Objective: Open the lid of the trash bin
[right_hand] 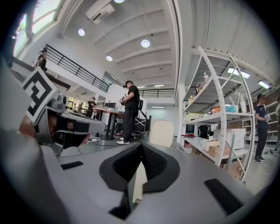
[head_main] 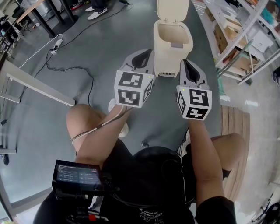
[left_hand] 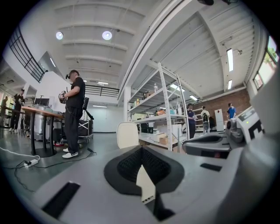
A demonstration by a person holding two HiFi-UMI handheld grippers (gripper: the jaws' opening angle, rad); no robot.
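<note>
Both pairs of fingers are pressed tip to tip with nothing caught in them: the left gripper and the right gripper are clenched on air, held side by side above the person's knees. Around them the grey floor spreads wide, with metal shelving along the right. The cream trash bin stands on that floor just ahead of both gripper tips, nearer the right one, apart from each. Its lid is tipped up at the far hinge and the mouth gapes, so the opening looks done. What remains, by judgement, is a clean retreat: draw both grippers straight toward the body, keeping them off the front rim, since a light empty bin would likely slide or rock if nudged and let the lid drop shut. A cable and power strip lie well away at left.
</note>
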